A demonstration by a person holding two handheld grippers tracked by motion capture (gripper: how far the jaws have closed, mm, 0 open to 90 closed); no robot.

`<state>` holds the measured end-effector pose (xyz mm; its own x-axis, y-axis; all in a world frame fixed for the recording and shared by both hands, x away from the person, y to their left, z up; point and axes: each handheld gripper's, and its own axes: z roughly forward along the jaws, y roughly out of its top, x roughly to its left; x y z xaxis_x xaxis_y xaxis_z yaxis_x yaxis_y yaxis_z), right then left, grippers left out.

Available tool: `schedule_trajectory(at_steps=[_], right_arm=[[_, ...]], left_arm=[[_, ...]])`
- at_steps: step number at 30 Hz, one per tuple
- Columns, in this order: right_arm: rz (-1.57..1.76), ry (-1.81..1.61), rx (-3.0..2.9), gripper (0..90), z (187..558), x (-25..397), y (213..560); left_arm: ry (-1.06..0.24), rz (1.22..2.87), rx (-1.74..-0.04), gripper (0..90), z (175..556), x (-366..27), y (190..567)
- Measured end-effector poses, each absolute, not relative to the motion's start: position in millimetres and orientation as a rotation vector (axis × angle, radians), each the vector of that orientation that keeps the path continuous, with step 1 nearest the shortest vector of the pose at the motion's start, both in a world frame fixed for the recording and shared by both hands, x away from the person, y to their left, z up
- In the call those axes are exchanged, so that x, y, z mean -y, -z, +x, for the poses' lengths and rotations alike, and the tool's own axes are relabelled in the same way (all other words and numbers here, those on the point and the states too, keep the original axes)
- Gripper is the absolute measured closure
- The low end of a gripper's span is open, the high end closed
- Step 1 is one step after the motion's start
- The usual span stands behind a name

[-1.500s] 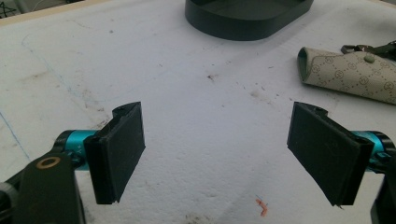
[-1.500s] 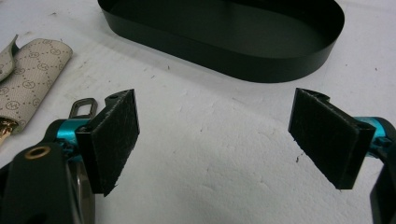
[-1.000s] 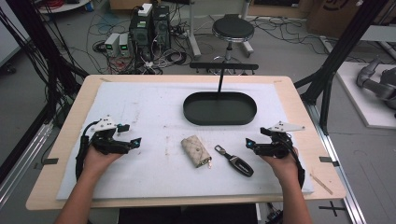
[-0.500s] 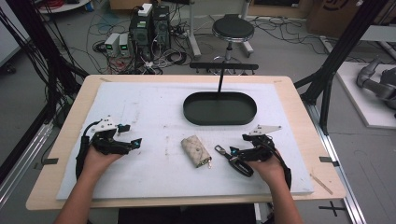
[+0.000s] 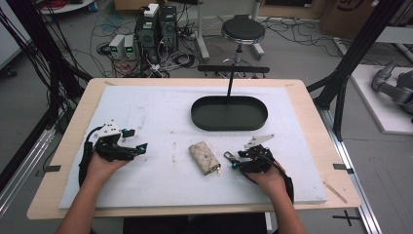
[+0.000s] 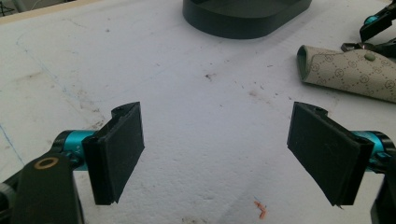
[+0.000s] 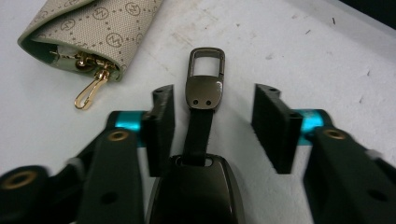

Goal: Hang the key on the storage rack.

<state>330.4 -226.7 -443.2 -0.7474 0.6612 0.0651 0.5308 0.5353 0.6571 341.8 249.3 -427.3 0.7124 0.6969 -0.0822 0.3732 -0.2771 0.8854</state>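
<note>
Two tools on the bench, both spread. Right tool [image 7: 212, 121] straddles the car key [image 7: 198, 182] strap, just right of the key pouch [image 5: 204, 157]; no contact yet. Step: approach for pickup. Next: close squarely on the strap. Left tool [image 6: 229, 154] idles apart.

Wooden table [image 5: 311, 122], white foam sheet [image 5: 156, 112] over it; centre: black oval tray [image 5: 229, 113], patterned pouch [image 5: 203, 157], key fob [image 7: 198, 186].

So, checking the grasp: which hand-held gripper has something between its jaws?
The right hand-held gripper: its open jaws straddle the car key's strap. The left hand-held gripper brackets bare table.
</note>
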Motion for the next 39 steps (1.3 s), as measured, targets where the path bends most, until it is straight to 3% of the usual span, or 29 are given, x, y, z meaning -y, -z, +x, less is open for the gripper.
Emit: schedule_trajectory(at_steps=[8,10,24,39], right_arm=[[1.005,-0.984,-2.578,78.3,326.8,226.0,442.2],[1.027,-0.984,-2.572,80.4,326.6,225.9,441.9],[1.069,-1.151,-2.479,88.7,322.9,235.8,428.0],[1.042,-1.361,-2.317,90.0,324.2,249.9,391.5]], left_arm=[[-0.398,1.898,-0.824,18.6,341.4,-249.2,426.8],[-0.399,1.900,-0.822,18.6,341.4,-249.2,426.8],[-0.413,1.896,-0.816,18.6,340.5,-250.1,425.3],[-0.416,1.873,-0.816,18.6,339.4,-251.9,423.1]])
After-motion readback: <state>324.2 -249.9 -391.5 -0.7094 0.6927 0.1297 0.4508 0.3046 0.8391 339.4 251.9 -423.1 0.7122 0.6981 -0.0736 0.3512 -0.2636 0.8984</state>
